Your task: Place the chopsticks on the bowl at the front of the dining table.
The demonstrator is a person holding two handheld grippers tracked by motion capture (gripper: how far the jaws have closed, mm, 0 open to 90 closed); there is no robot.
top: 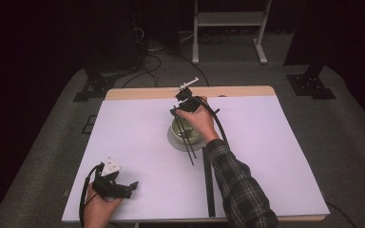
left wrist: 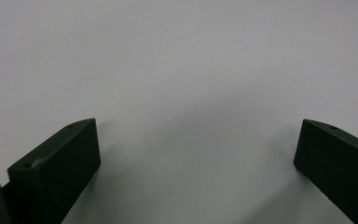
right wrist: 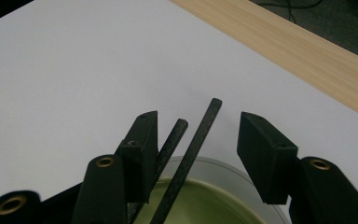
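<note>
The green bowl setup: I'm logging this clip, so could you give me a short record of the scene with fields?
bowl: green bowl on a grey round plate, mid-table
chopsticks: two black chopsticks laid across the bowl, ends between the right tongs
right tongs: open around the chopstick ends, above the bowl
left tongs: open, nothing between them, over the white table cover

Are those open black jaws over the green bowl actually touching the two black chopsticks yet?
Partly touching. In the right gripper view, one of the chopsticks lies against one jaw of the right gripper; the other stick stands in the gap, clear of the far jaw, above the bowl.
</note>
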